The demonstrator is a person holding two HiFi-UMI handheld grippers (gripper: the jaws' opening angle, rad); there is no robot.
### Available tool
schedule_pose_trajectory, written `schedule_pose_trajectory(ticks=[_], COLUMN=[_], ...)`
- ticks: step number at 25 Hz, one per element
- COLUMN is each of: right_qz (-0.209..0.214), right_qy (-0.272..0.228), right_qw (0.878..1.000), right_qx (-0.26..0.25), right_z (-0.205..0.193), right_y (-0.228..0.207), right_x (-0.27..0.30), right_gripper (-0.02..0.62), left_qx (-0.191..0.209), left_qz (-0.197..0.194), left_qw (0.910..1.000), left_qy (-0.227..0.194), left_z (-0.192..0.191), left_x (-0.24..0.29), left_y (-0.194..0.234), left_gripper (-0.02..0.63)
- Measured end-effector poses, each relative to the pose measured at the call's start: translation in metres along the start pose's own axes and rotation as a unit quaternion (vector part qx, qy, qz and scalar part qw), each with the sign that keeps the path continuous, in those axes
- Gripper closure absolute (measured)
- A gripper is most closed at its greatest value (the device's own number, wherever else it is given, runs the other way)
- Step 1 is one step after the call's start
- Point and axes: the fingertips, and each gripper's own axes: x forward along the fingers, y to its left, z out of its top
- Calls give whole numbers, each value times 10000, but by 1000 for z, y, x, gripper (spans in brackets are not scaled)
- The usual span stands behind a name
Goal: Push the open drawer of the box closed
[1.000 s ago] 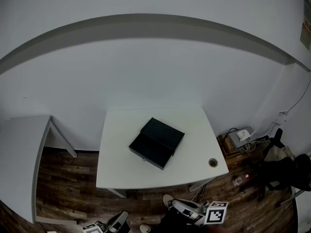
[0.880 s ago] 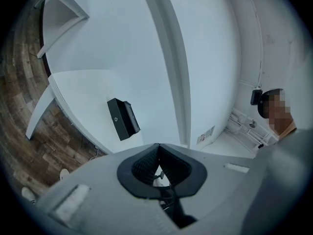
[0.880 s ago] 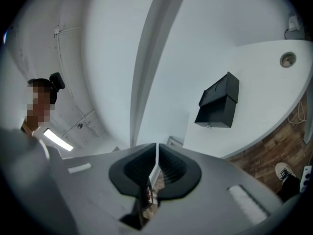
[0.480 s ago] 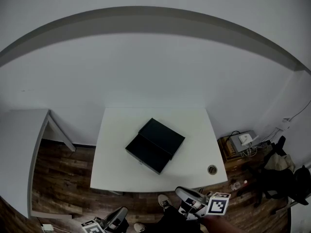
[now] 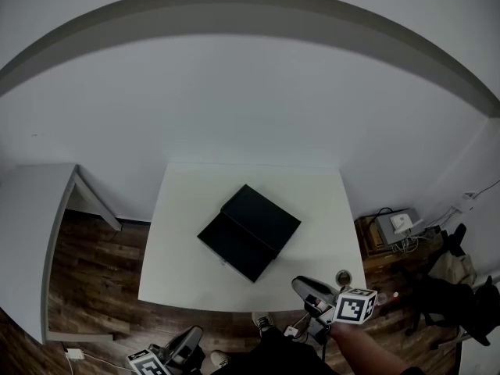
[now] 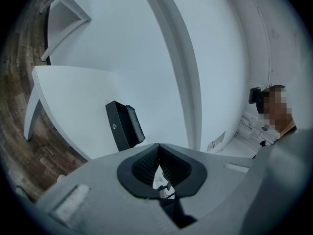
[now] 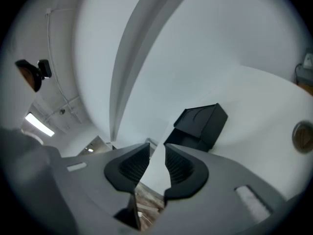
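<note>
Room: white table (image 5: 176, 276) against a white wall (image 5: 250, 100), wood floor (image 5: 101, 264) below.
Box (image 5: 264, 214): black, flat, on the table ahead of the right gripper (image 5: 306, 289) (the nearer of the 2).
Drawer (image 5: 233, 244): pulled out along the box's diagonal axis, its front facing the left gripper (image 5: 190, 342).
Right gripper: jaws have just been opening, nothing between them.
Left gripper: jaws pressed together, empty.

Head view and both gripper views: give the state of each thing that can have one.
box, untouched, drawer sticking out.
drawer, open, not yet pushed in.
left gripper, shut, empty, away from the box.
right gripper, open, jaws have just been opening, nothing between them, short of the box.
</note>
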Motion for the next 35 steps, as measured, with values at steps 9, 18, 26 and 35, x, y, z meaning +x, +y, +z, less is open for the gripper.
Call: schedule_pose_trajectory(ticks=[9, 18, 26, 35], right_qz=[-1294, -1282, -724, -382], right_qy=[983, 1553, 2581, 2983], right_qw=[9686, 9412, 9199, 9106], right_qx=[-1884, -2712, -2861, -2834], right_z=[54, 122, 116, 108], right_y=[-119, -158, -170, -175], right_x=[44, 116, 167, 181], right_gripper=[479, 460, 459, 490], left_qx=[-34, -99, -183, -231], left_qz=[203, 508, 790, 995], left_qw=[9996, 9978, 9943, 9913], left_qy=[-182, -410, -697, -831], left_z=[12, 23, 30, 21], left_x=[31, 50, 58, 65], left_y=[10, 20, 30, 35], left_gripper=[603, 603, 603, 603])
